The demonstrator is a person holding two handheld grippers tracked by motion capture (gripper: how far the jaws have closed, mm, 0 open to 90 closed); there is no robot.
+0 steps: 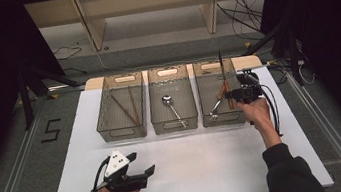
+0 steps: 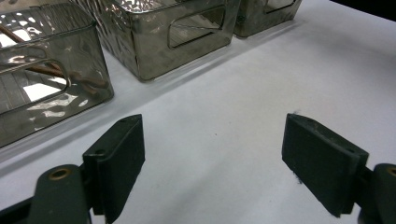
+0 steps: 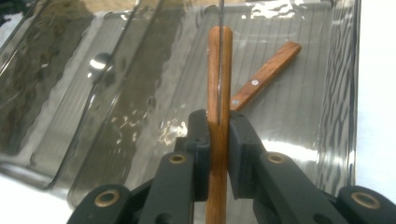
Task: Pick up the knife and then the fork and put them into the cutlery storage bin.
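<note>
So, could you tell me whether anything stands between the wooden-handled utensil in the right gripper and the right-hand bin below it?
Nothing visible blocks the way. The right gripper is shut on the wooden-handled utensil, held above the open right-hand bin. A second utensil already lies on the bin floor, off to one side, leaving bare floor beneath the held one.

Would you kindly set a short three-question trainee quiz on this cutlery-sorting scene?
1. True or false: the right hand-held gripper is shut on a wooden-handled knife.
2. Which bin holds the spoon: A left, B middle, C right?
3. Fill in: the left hand-held gripper's jaws are ____ with nothing between them.

Key: 1 true; 2 B; 3 open.
</note>
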